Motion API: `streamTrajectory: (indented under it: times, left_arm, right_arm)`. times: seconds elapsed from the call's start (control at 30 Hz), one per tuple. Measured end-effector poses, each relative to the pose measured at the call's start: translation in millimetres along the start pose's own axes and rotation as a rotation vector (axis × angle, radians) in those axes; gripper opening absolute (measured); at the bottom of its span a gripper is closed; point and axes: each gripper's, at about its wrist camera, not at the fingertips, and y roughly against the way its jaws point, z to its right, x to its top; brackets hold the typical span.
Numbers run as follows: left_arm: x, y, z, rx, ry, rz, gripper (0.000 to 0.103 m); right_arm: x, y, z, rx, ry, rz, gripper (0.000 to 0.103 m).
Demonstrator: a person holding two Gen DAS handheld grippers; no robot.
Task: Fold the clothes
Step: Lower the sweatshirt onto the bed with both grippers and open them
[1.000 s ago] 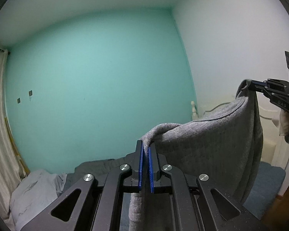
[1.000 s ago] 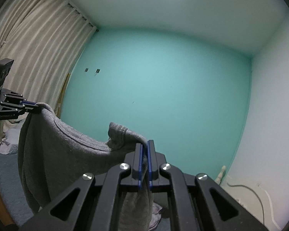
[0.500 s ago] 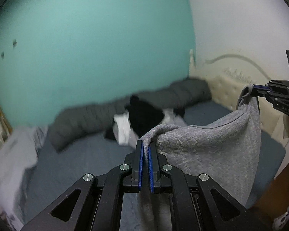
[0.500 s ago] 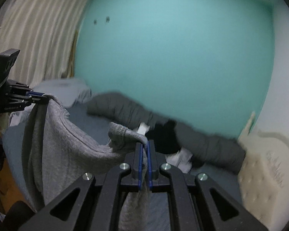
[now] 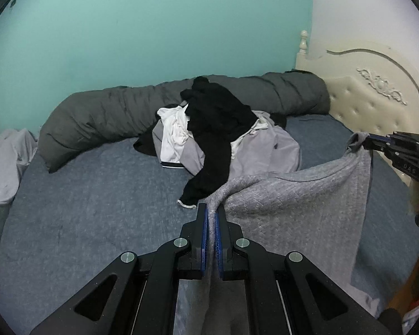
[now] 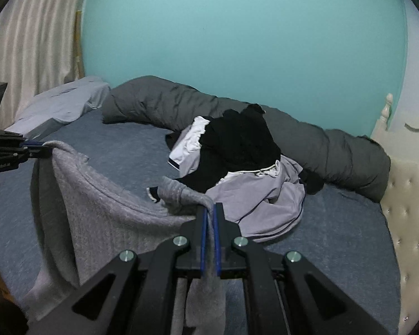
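Teal walls back a bed (image 5: 97, 195) of nubby blue-grey fabric. Both the left gripper (image 5: 211, 215) and right gripper (image 6: 209, 209) pinch a ribbed grey sweater (image 5: 293, 212), draped between them above the bed's near edge, before a rumpled clothes pile (image 5: 223, 134).

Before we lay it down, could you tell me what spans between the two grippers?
The grey sweater, pinched by left gripper and right gripper, hangs between them; both wrist views show it.
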Motion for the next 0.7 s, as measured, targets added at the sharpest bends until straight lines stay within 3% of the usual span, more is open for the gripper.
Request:
streamTrajectory:
  times: [0.3, 0.7]
  left_arm:
    - [34.5, -91.2, -20.9, -0.016, 0.017, -0.025, 0.005]
    - [34.1, -227.0, -43.6, -0.012, 0.065, -0.115, 0.005]
  right_arm:
    - [12.9, -93.3, 35.9, -0.036, -0.051, -0.034, 0.004]
    - [-9.3, -222.5, 60.5, -0.075, -0.086, -0.115, 0.004]
